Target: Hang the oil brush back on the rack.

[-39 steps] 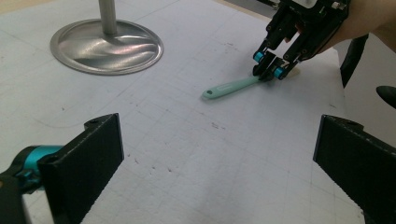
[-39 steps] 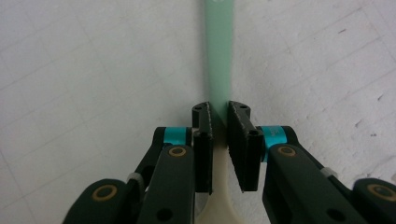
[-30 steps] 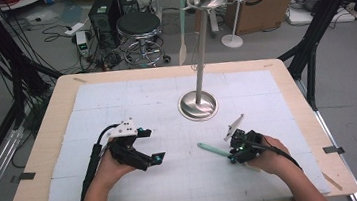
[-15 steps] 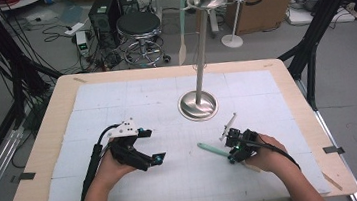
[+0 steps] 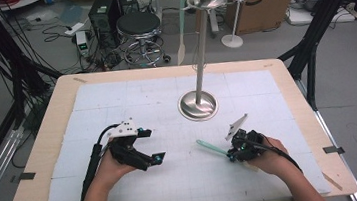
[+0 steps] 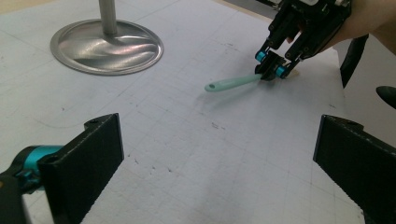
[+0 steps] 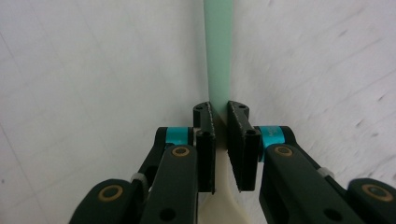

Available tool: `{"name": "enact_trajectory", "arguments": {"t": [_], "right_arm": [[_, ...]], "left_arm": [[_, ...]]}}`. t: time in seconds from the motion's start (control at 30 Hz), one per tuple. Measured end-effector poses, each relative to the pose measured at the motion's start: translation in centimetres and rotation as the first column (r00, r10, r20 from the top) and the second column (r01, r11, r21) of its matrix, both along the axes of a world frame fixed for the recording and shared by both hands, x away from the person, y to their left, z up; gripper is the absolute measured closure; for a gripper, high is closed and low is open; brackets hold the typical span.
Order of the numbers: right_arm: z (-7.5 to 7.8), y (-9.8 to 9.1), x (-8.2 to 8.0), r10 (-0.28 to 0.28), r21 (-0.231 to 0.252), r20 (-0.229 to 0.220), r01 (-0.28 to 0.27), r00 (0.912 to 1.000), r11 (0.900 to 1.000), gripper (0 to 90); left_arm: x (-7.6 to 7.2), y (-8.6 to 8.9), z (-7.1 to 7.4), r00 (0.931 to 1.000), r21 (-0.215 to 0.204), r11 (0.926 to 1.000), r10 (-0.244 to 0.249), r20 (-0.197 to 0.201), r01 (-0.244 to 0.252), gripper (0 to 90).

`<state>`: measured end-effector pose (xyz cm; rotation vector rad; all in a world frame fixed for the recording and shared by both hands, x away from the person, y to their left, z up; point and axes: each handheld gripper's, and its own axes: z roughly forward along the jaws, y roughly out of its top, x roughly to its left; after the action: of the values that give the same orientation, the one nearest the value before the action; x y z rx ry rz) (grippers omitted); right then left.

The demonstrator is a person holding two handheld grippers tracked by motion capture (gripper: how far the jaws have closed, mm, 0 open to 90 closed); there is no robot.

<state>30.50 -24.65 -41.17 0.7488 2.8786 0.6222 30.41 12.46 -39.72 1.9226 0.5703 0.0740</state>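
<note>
Two grippers are held low before the round steel stand base (image 5: pixel 197 105): right gripper (image 5: pixel 233 154) closing onto the mint-green spatula handle (image 5: pixel 210 147), blade hidden; left gripper (image 5: pixel 154 146) spread empty.

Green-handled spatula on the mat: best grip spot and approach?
Grip the spatula at its neck, where the green handle meets the cream blade, from above, fingers across its narrow width. It lies flat; the right gripper is already closed there.
</note>
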Motion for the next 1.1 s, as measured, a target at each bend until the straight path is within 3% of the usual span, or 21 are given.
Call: {"name": "enact_trajectory", "arguments": {"t": [0.13,0.27,0.43,0.63,0.8,0.9,1.0,1.1], "right_arm": [[0.9,-0.6,0.2,-0.015,0.118,0.068,0.007,0.9975,0.993,82.5],[2.2,-1.2,0.2,-0.036,0.255,0.116,0.005,0.9926,0.9669,82.4],[3.2,-1.9,0.1,-0.049,0.371,0.145,-0.009,0.9882,0.9287,82.4],[3.9,-2.2,0.2,-0.043,0.453,0.197,-0.052,0.9795,0.8899,82.4],[4.6,-2.8,0.5,-0.063,0.54,0.212,-0.064,0.9752,0.8393,82.3],[5.0,-3.1,0.7,-0.075,0.57,0.226,-0.07,0.9711,0.8187,82.3],[5.4,-3.3,0.8,-0.075,0.593,0.239,-0.084,0.9681,0.8007,82.3],[5.8,-3.4,1.0,-0.075,0.599,0.251,-0.094,0.9651,0.7951,82.2]], "left_arm": [[0.0,0.0,0.0,1.0,0.002,1.0,-0.003,0.0,0.003,2.2],[0.0,0.0,0.0,1.0,-0.002,1.0,0.0,0.002,0.0,2.2],[0.0,0.0,0.1,1.0,0.001,1.0,-0.004,0.005,0.004,2.2],[-0.1,0.1,0.1,1.0,-0.003,1.0,-0.003,0.003,0.003,2.2],[0.0,0.1,0.1,1.0,-0.004,1.0,-0.002,0.003,0.002,2.2],[0.0,0.1,0.1,1.0,-0.006,1.0,-0.002,0.005,0.002,2.2],[-0.1,0.1,0.1,1.0,-0.008,1.0,-0.001,0.003,0.001,2.2],[-0.1,0.1,0.1,1.0,-0.009,1.0,-0.001,0.003,0.001,2.2]]}}
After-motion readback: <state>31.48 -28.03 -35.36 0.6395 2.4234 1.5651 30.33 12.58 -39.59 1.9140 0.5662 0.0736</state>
